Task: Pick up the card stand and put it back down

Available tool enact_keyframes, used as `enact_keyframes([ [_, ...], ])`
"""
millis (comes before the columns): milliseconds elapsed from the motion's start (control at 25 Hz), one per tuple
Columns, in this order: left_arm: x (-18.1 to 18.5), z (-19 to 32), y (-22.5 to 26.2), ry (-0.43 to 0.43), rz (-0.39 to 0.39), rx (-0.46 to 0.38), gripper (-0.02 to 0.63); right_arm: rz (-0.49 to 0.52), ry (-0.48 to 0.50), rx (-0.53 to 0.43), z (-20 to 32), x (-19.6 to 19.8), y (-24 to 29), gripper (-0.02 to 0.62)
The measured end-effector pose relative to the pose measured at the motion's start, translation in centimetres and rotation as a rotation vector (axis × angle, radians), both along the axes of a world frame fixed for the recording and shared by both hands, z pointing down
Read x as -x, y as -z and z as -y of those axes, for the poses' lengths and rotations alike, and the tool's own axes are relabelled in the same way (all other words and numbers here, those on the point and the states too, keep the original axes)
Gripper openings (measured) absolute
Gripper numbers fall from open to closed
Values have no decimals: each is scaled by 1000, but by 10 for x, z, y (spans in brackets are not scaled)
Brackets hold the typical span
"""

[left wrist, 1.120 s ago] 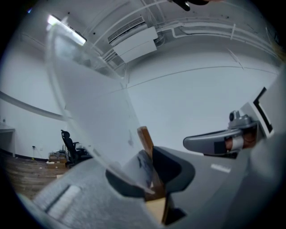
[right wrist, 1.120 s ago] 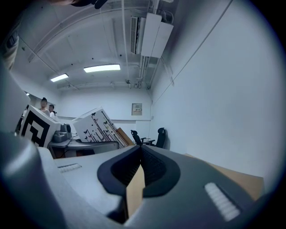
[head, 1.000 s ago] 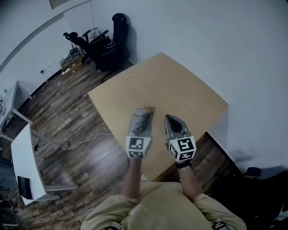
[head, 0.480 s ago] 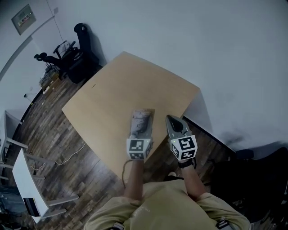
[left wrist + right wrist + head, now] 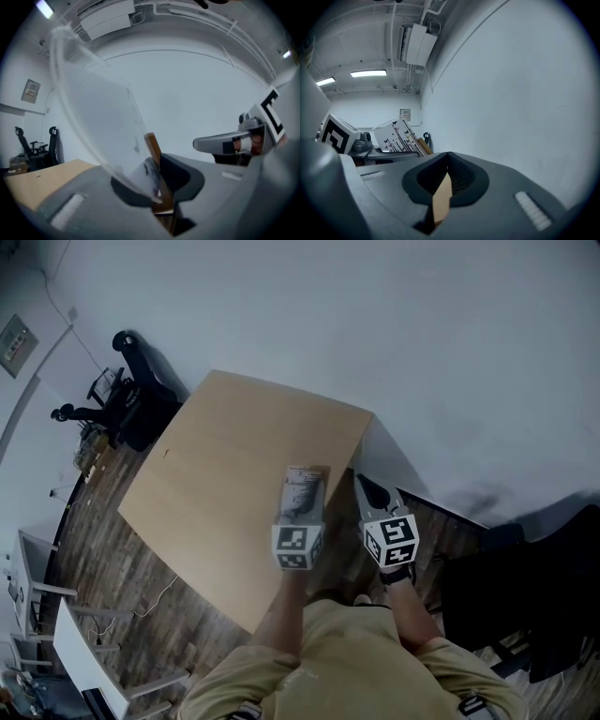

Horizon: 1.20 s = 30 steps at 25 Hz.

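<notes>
Wooden base and clear sheet: the card stand (image 5: 304,486) is a brown wood strip (image 5: 153,146) carrying a clear panel with a printed card.
Left gripper (image 5: 299,512): jaws nearly together, clamped on the stand's wooden base, panel leaning off to the left.
Stand's place: in the left gripper, over the tan table (image 5: 225,474) near its right edge, white wall behind.
Right gripper (image 5: 363,486): jaws closed tip to tip, nothing held, just beside the left one, past the table's edge.
Right gripper view: stand seen tilted at left (image 5: 396,136).
</notes>
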State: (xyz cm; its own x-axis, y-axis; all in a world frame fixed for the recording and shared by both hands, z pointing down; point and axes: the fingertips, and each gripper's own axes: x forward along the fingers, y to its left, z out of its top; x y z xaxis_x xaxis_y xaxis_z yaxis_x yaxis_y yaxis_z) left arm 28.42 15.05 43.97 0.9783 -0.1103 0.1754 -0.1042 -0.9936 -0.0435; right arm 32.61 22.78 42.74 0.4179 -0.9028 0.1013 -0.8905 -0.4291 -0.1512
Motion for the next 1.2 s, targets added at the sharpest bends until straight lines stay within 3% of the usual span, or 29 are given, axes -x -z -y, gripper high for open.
enact_keyframes([
  [320, -56, 4, -16, -35, 21, -5, 55, 18, -39, 13, -6, -47, -19, 6],
  [520, -93, 47, -36, -24, 31, 9, 55, 15, -48, 56, 23, -87, -37, 6],
  [720, -127, 109, -32, 58, 22, -4, 55, -12, 24, 97, 81, -131, -29, 6],
  [840, -128, 163, -15, 129, 6, 68, 55, -11, 119, 133, 142, -137, -14, 6],
  [1200, -102, 400, -54, 362, 56, 218, 55, 17, 456, 252, 423, -132, -40, 6],
])
